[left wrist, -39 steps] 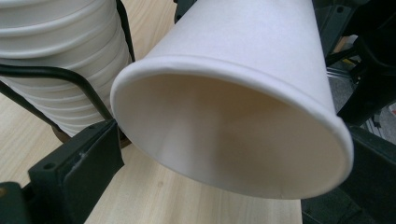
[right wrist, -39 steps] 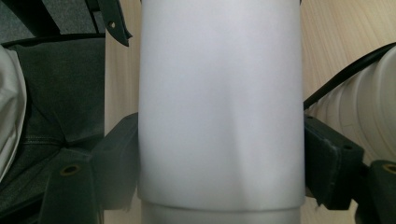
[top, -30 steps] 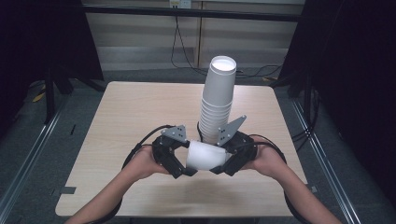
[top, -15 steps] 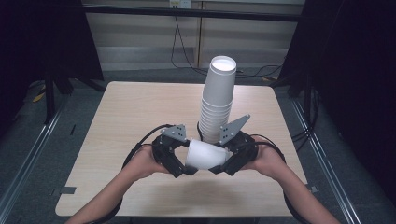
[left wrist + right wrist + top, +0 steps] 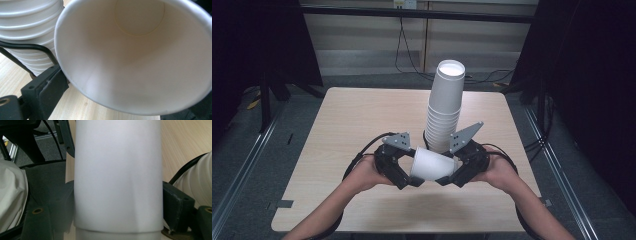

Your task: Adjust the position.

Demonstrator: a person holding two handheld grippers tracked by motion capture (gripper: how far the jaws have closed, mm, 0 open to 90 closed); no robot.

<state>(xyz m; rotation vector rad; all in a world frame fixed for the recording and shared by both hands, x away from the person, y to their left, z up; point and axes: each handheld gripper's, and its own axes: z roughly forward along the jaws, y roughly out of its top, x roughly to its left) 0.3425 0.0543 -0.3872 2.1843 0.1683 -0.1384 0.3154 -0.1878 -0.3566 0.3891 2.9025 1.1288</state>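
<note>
Both claws meet at a single white paper cup (image 5: 432,165) lying on its side above the near middle of the surface (image 5: 337,130). Right claw (image 5: 451,176) clamps the cup's body between its pads. Left claw (image 5: 408,176) has just been closing around the cup's open rim, one pad (image 5: 51,87) seemingly touching it. Just behind stands the tall cup stack (image 5: 444,107)

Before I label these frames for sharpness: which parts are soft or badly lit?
High view: sharp, evenly lit table, dark surroundings. Left gripper view: cup mouth crisp, mildly bulged by the lens. Right gripper view: the cup wall is too close, blurred and featureless; its pad is sharper.
</note>
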